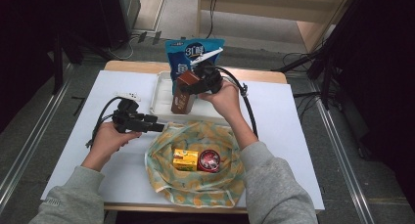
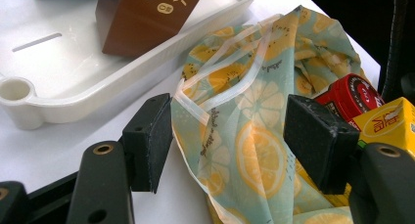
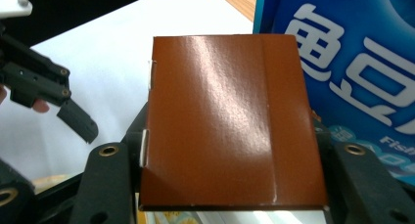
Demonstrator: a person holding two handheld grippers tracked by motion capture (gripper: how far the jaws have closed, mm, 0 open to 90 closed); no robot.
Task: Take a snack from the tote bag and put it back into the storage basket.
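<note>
My right gripper is shut on a glossy brown carton, which hangs tilted over the right part of a white tray. In the right gripper view the carton spans the gap between both jaws. From the left gripper view the carton's base sits low over the tray; I cannot tell whether it touches. My left gripper stands open at the left rim of a lemon-print cloth bag, with the bag's edge loose between its pads.
Inside the cloth bag lie a yellow box and a red round tin. A blue snack bag stands upright behind the tray. A small white object lies on the white table sheet at the left.
</note>
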